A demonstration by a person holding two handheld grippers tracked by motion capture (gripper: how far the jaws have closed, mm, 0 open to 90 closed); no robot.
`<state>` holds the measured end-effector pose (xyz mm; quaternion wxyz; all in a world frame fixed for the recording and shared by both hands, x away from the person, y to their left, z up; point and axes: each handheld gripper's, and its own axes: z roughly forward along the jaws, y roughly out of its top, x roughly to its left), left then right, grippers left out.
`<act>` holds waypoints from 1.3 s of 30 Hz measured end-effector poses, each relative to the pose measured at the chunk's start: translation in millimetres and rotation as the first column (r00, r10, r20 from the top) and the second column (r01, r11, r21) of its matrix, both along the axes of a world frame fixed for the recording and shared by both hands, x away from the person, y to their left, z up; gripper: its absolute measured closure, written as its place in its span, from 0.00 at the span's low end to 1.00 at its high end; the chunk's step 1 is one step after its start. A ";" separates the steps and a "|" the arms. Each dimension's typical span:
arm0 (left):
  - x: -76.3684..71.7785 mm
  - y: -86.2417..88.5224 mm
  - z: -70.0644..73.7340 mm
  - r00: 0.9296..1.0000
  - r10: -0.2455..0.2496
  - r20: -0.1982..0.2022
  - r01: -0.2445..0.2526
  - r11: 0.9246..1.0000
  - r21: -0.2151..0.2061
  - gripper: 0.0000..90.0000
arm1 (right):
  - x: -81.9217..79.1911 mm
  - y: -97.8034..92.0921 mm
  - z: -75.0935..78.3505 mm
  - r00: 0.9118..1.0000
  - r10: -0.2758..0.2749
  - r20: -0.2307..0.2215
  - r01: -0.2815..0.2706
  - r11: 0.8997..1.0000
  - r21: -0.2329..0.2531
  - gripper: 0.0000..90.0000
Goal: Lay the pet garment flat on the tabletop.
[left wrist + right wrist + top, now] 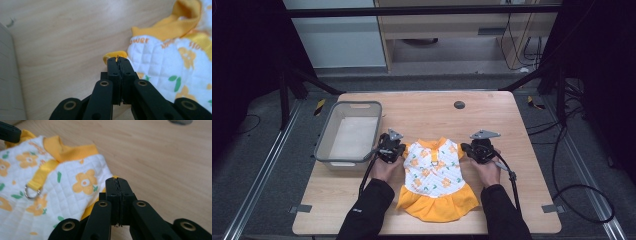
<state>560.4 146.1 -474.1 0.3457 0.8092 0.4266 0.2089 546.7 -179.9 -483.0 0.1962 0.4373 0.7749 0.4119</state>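
A small quilted dress (pixel 434 175) lies flat on the wooden table (pixel 512 125), white with orange flowers, a yellow collar and a yellow skirt toward the person. My left gripper (pixel 402 155) is at its left sleeve, jaws shut on the yellow cuff (pixel 115 54). My right gripper (pixel 464 149) is at the right sleeve, its jaws shut on the sleeve's yellow edge (pixel 114 177). The right gripper view shows the dress (pixel 50 187) with a metal ring (pixel 32 191) on a yellow strap. In the left gripper view the dress (pixel 170 67) spreads to the right.
A grey plastic bin (pixel 324 137) stands at the table's left, close beside my left gripper; its wall (pixel 7 75) shows in the left gripper view. A small dark round disc (pixel 459 104) sits near the far edge. Bare wood lies beyond and right of the dress.
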 end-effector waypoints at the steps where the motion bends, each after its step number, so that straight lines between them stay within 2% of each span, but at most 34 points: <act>1: 1.0 -0.1 6.8 1.000 -0.001 0.016 0.001 1.000 -0.007 0.99 | 0.0 0.3 5.3 1.000 -0.002 0.019 0.002 1.000 0.001 0.99; 2: 1.0 -0.1 6.8 1.000 -0.001 0.016 0.001 1.000 -0.007 0.99 | 0.0 0.3 5.3 1.000 -0.002 0.019 0.002 1.000 0.001 0.99; 3: 3.3 -1.3 17.7 0.999 -0.007 0.033 0.008 1.000 -0.012 0.99 | 0.7 0.9 10.9 0.999 -0.002 0.037 0.001 1.000 0.003 0.99; 6: 7.4 -7.1 38.5 0.997 -0.010 0.081 0.009 1.000 0.005 0.99 | 3.4 5.2 29.9 0.993 -0.020 0.117 0.021 1.000 -0.001 0.99; 7: 8.9 -8.8 45.5 0.995 -0.006 0.099 0.006 1.000 0.001 0.99 | 4.9 6.3 35.0 0.988 -0.035 0.148 0.036 0.999 -0.003 0.99; 8: 12.1 -11.7 55.0 0.991 0.006 0.135 -0.004 1.000 -0.015 0.99 | 8.5 7.1 42.4 0.978 -0.067 0.195 0.069 0.998 0.001 0.99; 9: 12.1 -11.7 55.0 0.991 0.006 0.135 -0.004 1.000 -0.015 0.99 | 8.5 7.1 42.4 0.978 -0.067 0.195 0.069 0.998 0.001 0.99; 11: 18.8 -14.2 61.7 0.987 0.029 0.156 -0.024 0.999 -0.040 0.98 | 15.0 8.1 47.3 0.966 -0.111 0.232 0.117 0.993 -0.012 0.98; 12: 21.8 -14.8 62.3 0.984 0.046 0.173 -0.038 0.998 -0.051 0.97 | 18.5 8.3 47.7 0.963 -0.128 0.236 0.136 0.991 -0.018 0.97; 13: 28.0 -15.1 62.1 0.982 0.075 0.172 -0.066 0.996 -0.057 0.84 | 25.2 8.6 46.2 0.961 -0.143 0.235 0.157 0.987 -0.042 0.89; 14: 28.0 -15.1 62.1 0.982 0.075 0.172 -0.066 0.996 -0.057 0.75 | 25.2 8.6 46.2 0.961 -0.143 0.235 0.157 0.987 -0.042 0.89; 15: 31.8 -14.4 60.6 0.984 0.092 0.151 -0.084 0.995 -0.056 0.75 | 26.9 9.0 45.2 0.962 -0.151 0.229 0.167 0.985 -0.051 0.86; 16: 32.3 -13.3 60.2 0.986 0.098 0.138 -0.092 0.994 -0.053 0.71 | 28.3 9.1 43.5 0.964 -0.152 0.220 0.171 0.983 -0.071 0.85; 19: 28.4 -8.4 61.5 0.988 0.091 0.122 -0.084 0.994 -0.065 0.70 | 25.3 7.9 43.6 0.970 -0.124 0.210 0.143 0.987 -0.078 0.81; 23: 15.4 -3.4 63.5 0.992 0.059 0.116 -0.045 0.992 -0.120 0.70 | 14.2 4.5 47.7 0.974 -0.091 0.208 0.108 0.992 -0.071 0.80; 26: 4.2 -4.2 64.3 0.992 0.016 0.126 0.001 0.991 -0.135 0.74 | 3.8 1.3 52.8 0.975 -0.064 0.211 0.077 0.996 -0.055 0.82; 29: -9.5 -9.4 61.6 0.990 -0.039 0.133 0.057 0.990 -0.132 0.80 | -7.0 0.0 57.0 0.979 -0.038 0.201 0.047 0.998 -0.037 0.85; 31: -17.2 -13.4 55.8 0.990 -0.072 0.125 0.090 0.985 -0.148 0.86 | -14.0 0.8 56.6 0.982 -0.019 0.187 0.023 1.000 -0.018 0.87; 34: -25.5 -21.8 41.5 0.989 -0.109 0.100 0.121 0.985 -0.122 0.89 | -23.9 4.6 49.6 0.987 0.008 0.162 -0.005 1.000 -0.014 0.89; 37: -29.4 -27.4 24.4 0.988 -0.143 0.066 0.148 0.984 -0.096 0.90 | -31.8 10.2 35.5 0.992 0.031 0.123 -0.028 0.999 -0.024 0.89; 39: -30.7 -29.6 12.4 0.987 -0.158 0.037 0.160 0.985 -0.061 0.90 | -35.6 13.3 25.0 0.994 0.046 0.096 -0.043 0.998 -0.036 0.88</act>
